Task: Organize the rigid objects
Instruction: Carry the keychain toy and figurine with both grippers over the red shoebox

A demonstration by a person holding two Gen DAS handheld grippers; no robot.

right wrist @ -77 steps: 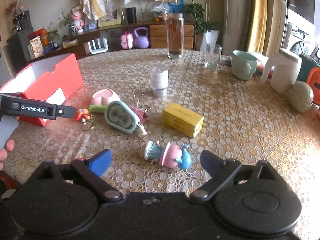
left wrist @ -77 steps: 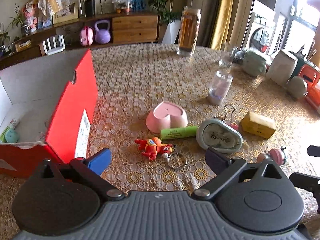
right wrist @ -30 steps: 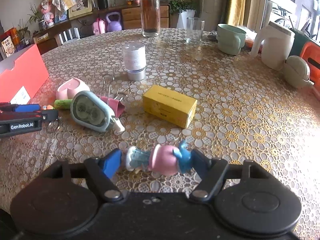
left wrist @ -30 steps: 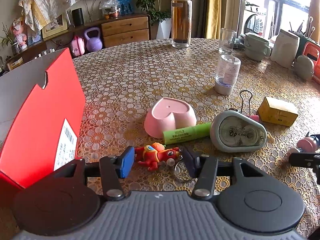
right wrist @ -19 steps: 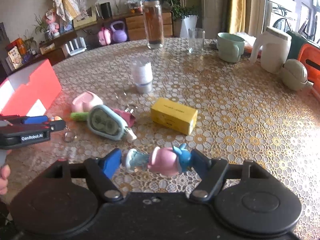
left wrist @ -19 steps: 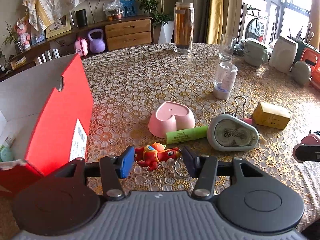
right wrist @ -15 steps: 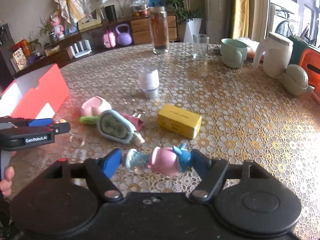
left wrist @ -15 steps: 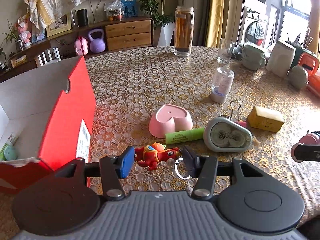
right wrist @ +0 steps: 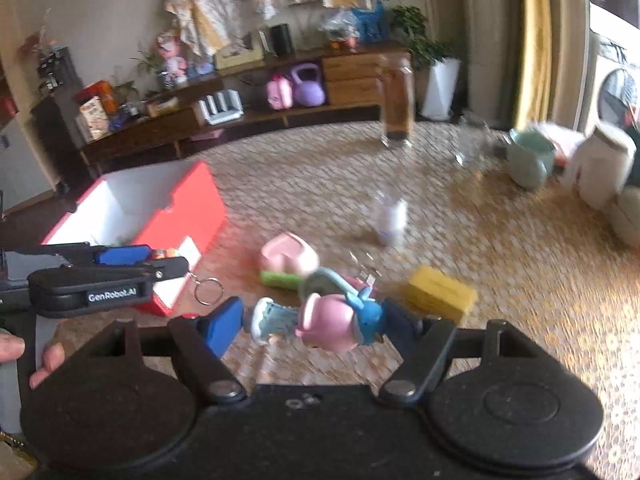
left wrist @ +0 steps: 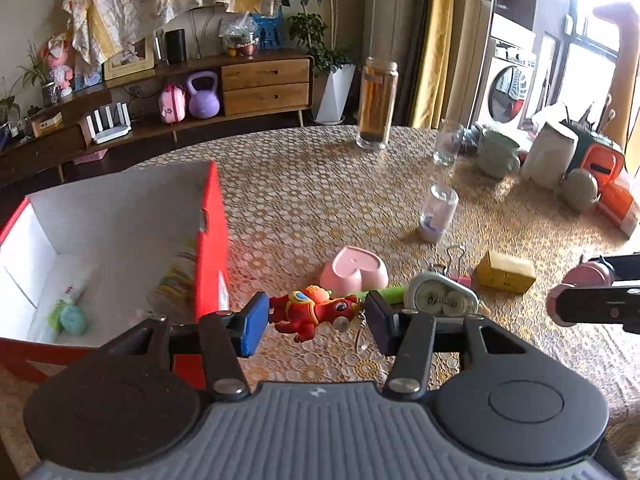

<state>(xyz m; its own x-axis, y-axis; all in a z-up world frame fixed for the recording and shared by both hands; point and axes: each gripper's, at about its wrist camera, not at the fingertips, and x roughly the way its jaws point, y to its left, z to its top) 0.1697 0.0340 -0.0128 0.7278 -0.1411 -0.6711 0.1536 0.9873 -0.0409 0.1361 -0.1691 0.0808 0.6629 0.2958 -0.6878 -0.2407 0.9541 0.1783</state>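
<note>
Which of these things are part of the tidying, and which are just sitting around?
Part of the job:
red keychain toy, held by left gripper
pink and blue toy, held by right gripper
red box

Probably just sitting around:
tall jar
green mug
white jug

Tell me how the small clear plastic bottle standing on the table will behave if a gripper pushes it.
The small clear plastic bottle stands upright and narrow, so a high push would probably tip it. It looks nearly empty, so likely light. Being round, it may roll afterwards.

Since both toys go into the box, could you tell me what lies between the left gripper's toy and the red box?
Only bare tablecloth, seen in the left wrist view.
</note>
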